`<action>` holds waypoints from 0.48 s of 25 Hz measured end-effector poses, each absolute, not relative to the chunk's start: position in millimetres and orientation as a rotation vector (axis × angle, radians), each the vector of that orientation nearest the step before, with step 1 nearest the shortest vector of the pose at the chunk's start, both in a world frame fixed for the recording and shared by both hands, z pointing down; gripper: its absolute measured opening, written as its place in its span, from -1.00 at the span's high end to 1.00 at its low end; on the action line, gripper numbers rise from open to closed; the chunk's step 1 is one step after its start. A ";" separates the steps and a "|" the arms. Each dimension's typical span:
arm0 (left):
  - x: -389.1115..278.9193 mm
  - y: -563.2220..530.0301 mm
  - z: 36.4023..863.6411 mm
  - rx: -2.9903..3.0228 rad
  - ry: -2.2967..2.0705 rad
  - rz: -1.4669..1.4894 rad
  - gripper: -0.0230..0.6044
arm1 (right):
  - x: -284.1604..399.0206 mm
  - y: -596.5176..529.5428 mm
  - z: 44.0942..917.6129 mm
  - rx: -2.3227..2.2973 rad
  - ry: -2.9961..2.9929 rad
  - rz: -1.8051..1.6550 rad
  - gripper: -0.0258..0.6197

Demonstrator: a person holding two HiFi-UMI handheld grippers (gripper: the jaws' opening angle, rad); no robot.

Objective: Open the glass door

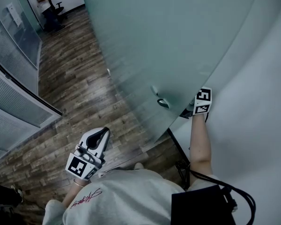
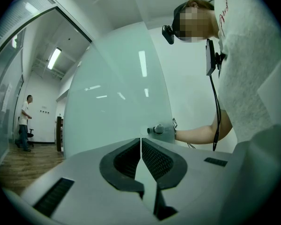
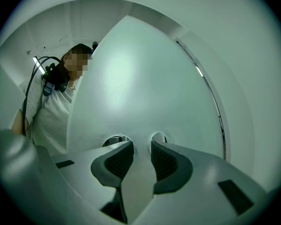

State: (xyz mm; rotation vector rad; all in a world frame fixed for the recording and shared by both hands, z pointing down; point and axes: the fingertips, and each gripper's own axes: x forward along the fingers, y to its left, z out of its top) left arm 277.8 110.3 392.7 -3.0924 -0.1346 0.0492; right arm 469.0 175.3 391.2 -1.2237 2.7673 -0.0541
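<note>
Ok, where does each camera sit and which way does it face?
Head view: on the person's head, looking steeply down at the glass door and floor; shows left gripper, right gripper, right forearm, shirt.
Left gripper view: on the left gripper, facing the door's handle; shows its shut jaws, forearm, shirt.
Right gripper view: on the right gripper, facing the door's far side; shows its parted jaws, the person past the door's edge.
Shared: head and left gripper views both show handle and forearm.

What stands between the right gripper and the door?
Nothing visible. The right gripper faces the door directly, jaws apart, close to a round fitting. The left gripper is shut, away from the door.
</note>
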 end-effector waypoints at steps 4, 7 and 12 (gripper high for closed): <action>282.9 110.5 396.1 -3.089 -0.141 0.035 0.85 | 480.4 180.9 395.3 -1.217 2.769 -0.062 0.54; 280.0 108.0 396.1 -3.092 -0.140 0.033 0.85 | 481.2 181.4 394.4 -1.203 2.771 -0.077 0.54; 287.9 108.2 397.5 -3.097 -0.135 0.033 0.85 | 495.2 184.3 394.9 -1.167 2.759 -0.107 0.53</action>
